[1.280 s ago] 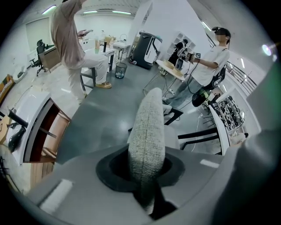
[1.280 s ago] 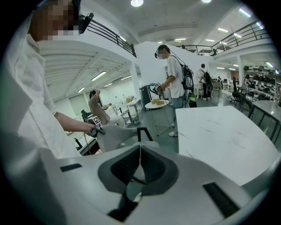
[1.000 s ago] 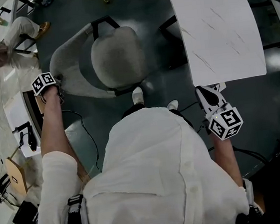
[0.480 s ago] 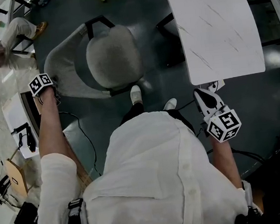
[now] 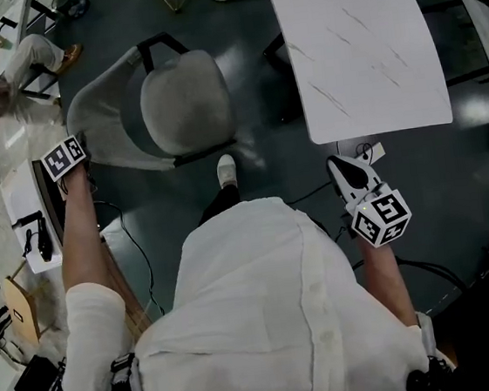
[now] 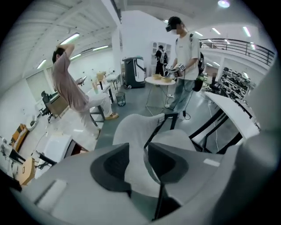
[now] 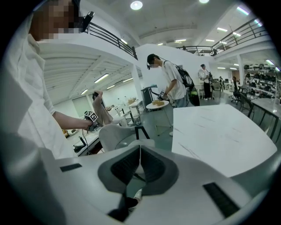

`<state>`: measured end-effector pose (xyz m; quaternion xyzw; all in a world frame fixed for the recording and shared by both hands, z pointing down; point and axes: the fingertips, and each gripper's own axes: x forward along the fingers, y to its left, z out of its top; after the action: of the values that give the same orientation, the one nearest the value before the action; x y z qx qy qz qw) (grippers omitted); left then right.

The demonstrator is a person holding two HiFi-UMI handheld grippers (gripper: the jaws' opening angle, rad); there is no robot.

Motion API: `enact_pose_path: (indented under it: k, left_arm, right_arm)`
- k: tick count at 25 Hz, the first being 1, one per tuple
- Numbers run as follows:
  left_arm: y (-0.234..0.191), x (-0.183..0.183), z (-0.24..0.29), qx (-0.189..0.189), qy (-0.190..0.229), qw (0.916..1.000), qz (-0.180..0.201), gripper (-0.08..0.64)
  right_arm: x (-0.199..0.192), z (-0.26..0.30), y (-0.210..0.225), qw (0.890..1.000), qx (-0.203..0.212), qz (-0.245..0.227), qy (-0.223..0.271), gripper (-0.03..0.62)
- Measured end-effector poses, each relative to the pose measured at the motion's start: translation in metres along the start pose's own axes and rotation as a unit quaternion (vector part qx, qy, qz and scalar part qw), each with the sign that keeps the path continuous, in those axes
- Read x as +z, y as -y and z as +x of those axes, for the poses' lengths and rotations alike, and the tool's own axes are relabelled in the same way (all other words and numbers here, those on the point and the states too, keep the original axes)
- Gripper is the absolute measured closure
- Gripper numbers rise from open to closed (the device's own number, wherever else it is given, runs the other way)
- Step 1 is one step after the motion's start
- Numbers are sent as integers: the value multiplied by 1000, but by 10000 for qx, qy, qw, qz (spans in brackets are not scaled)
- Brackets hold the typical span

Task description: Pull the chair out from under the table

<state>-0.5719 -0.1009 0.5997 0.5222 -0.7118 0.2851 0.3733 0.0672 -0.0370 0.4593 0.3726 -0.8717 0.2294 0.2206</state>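
the pale grey padded chair with a black metal frame (image 5: 184, 109) stands on the dark floor (image 5: 276, 162) in the upper left of the head view, pulled well clear of the white marbled square bench (image 5: 359, 46) at the upper right. our left tongs (image 5: 83, 163) are at the left edge, just beside the chair's curved back; their jaws are opening and pinch nothing, and the chair back shows beyond the gap. our right tongs (image 5: 337, 165) hang just below the bench's near edge, right of centre, jaws pressed together and empty.
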Motion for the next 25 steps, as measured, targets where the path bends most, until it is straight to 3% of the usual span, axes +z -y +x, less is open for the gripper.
enact_pose_path:
  k: [3, 6, 10, 12, 16, 20, 25]
  left_arm:
    - [46, -5, -44, -115, 408, 9987, 279, 419]
    - [112, -28, -93, -488, 792, 9949, 401, 424]
    - [205, -75, -163, -1091, 1227, 9854, 458, 540]
    - [252, -106, -201, -1502, 1361, 9785, 369, 552]
    - [344, -168, -273, -2567, 1415, 9554, 360, 552]
    - [422, -231, -331, -3480, 1145, 9258, 933, 552]
    - [471, -268, -371, -4175, 968, 8907, 1516, 552]
  right_arm:
    - [-8, -26, 9, 9997, 138, -97, 149, 583]
    - [-27, -59, 21, 9993, 272, -153, 200, 583]
    - [-58, -97, 30, 9979, 529, -235, 286, 583]
    - [-72, -112, 30, 9965, 712, -282, 325, 583]
    - [-90, -132, 18, 9923, 1133, -378, 324, 583]
    - [-103, -147, -4, 9881, 1435, -477, 264, 583]
    - [-105, -155, -26, 9856, 1572, -516, 344, 583]
